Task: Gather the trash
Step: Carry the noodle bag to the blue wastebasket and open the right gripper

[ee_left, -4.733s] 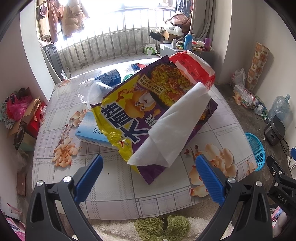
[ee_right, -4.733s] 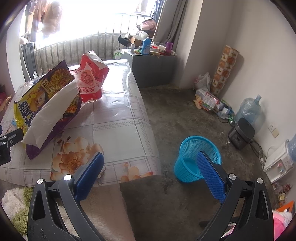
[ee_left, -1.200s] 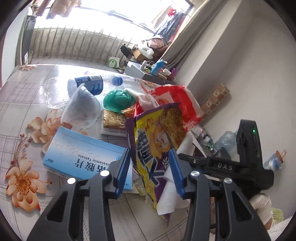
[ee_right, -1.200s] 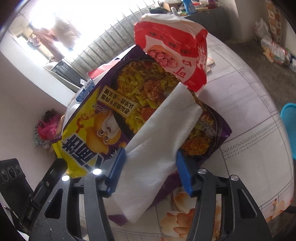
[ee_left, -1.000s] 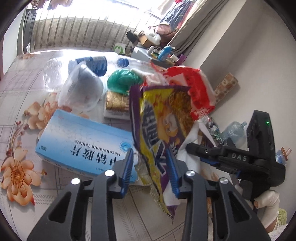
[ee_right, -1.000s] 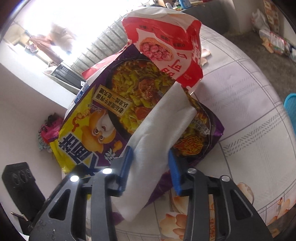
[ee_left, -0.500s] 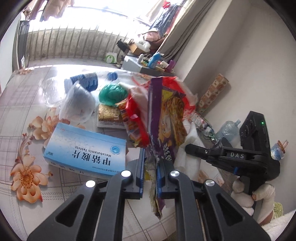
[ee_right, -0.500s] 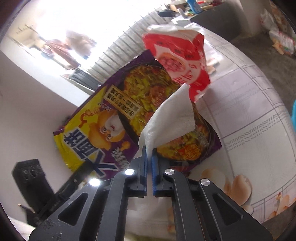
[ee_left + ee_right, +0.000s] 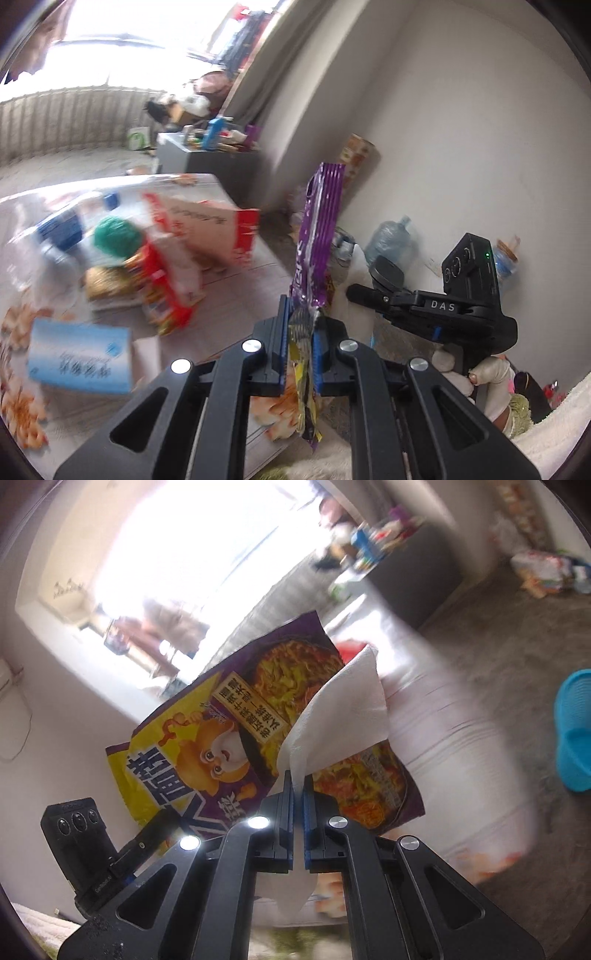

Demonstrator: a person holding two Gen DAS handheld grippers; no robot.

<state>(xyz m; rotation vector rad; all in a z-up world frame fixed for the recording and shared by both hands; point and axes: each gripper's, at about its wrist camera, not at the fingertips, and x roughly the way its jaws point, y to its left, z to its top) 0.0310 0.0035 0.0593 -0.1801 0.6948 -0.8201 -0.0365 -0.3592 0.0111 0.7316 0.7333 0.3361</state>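
Purple-and-yellow crinkled noodle wrapper (image 9: 317, 236) sits pinched edge-on in my left gripper (image 9: 300, 354), blue pads pressed tight on its lower part, bag lifted clear of the table and standing upright above the fingers. Its tail hangs down below the pads. From the right wrist camera the same wrapper shows its printed face, tilted, cartoon mascot and noodle photo visible.

White folded paper napkin (image 9: 340, 716) is clamped in my right gripper (image 9: 298, 823), pads closed on its lower edge; the sheet fans up and right in front of the wrapper, a loose flap drooping beneath the fingers.

Just past my left fingers: flower-patterned tablecloth (image 9: 229, 325), blurred. On it, a light blue cardboard tablet box (image 9: 79, 356) near the left edge, a red-and-white plastic snack bag (image 9: 199, 236) crumpled behind it, a green bunched plastic bag (image 9: 116, 236) farther back.

Right side, on the grey floor: round blue mesh plastic basket (image 9: 576, 734), well apart from the table.

Far: bright window, cluttered grey cabinet (image 9: 207, 162), large clear water jug (image 9: 391, 240) by the wall.
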